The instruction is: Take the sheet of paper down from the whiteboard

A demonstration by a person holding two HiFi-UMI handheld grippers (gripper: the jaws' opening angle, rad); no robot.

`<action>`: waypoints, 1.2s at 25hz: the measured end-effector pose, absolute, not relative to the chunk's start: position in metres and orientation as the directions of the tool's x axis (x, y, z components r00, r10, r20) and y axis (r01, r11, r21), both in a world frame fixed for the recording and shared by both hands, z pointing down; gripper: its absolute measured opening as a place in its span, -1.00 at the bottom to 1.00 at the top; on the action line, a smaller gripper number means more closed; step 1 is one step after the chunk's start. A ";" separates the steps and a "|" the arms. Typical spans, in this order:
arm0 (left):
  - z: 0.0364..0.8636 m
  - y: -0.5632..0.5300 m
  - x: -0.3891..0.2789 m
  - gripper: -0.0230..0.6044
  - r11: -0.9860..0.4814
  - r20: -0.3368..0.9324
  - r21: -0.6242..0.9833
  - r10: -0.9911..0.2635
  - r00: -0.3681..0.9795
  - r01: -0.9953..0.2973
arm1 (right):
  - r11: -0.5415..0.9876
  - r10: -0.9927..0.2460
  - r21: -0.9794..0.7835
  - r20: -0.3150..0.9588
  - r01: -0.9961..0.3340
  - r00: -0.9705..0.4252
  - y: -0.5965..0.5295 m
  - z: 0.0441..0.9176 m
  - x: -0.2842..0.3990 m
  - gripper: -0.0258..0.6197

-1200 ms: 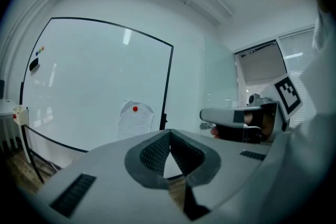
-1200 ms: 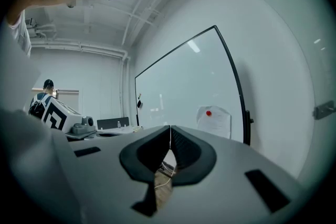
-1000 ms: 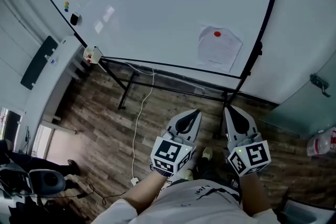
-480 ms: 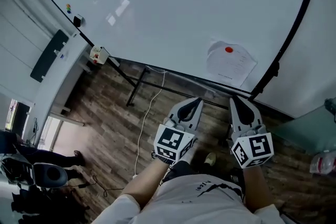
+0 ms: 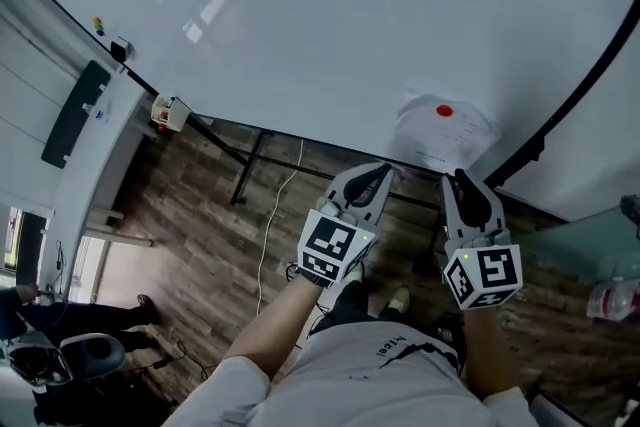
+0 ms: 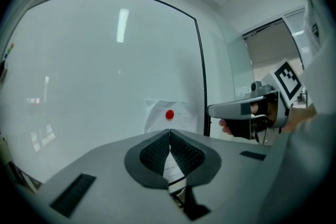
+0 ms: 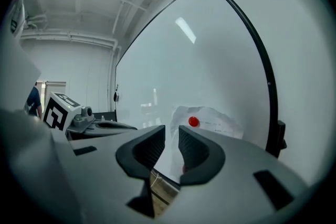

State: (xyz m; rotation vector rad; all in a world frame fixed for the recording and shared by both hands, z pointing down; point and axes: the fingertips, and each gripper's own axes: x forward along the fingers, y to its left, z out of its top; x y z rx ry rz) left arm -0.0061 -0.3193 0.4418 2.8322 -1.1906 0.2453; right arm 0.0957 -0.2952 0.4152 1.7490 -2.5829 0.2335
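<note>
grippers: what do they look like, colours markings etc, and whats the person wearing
The left gripper and right gripper have pale grey, pointed shells with dark ribbed pads. Each carries a white cube printed with black square markers; a green light glows on the right one. The right gripper's jaws are opening, nothing between them. The person wears a white short-sleeved shirt with small dark lettering.

Head view: above the person, steeply downward; whiteboard (image 5: 330,25) across upper frame, floor (image 5: 200,225) lower left.
Left gripper view: behind own jaws, facing whiteboard, close.
Right gripper view: same, whiteboard's edge at frame right.
Shared by all three: sheet of paper (image 5: 447,133), red magnet (image 5: 444,111).
</note>
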 end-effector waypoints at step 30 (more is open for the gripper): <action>0.466 -0.434 0.036 -0.62 -0.842 0.173 -0.112 -0.540 0.824 -0.528 | 0.010 -0.986 -0.015 0.166 -1.000 -0.012 -0.394 0.444 0.111 -0.51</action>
